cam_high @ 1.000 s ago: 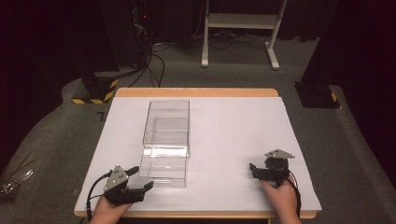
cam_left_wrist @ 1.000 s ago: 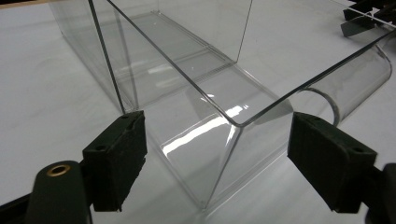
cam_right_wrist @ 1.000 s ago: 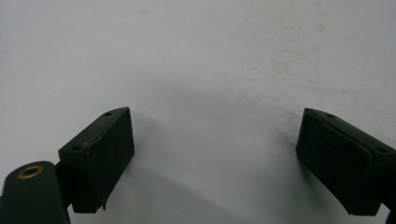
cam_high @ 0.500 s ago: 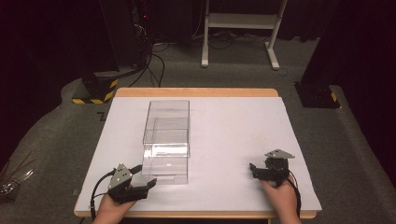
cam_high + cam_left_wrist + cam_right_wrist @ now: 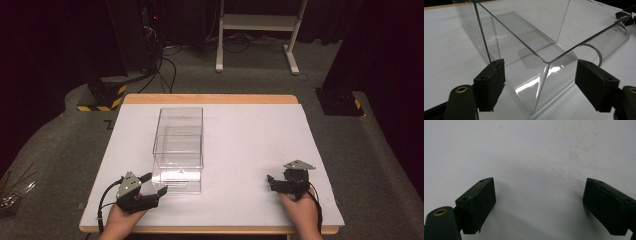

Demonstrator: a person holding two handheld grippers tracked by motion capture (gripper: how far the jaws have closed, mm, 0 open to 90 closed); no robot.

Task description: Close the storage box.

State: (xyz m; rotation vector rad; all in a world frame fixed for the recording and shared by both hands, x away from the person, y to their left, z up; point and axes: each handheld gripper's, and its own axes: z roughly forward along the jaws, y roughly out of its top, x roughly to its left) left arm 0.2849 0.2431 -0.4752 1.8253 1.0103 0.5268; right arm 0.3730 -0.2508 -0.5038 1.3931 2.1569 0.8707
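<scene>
Clear plastic box [image 5: 178, 150] stands on the white table [image 5: 250, 145], left of middle, its long side running away from the person. Left gripper [image 5: 157, 186] sits at the box's near left corner; its jaws have just been closing, and in the left gripper view that corner [image 5: 544, 75] lies between the pads [image 5: 490, 83] without touching them. Right gripper [image 5: 272, 182] rests well apart on the bare table, jaws spread wide with nothing between them.

Right tool [image 5: 539, 207] jaws apart, over bare white tabletop [image 5: 531, 152]
</scene>
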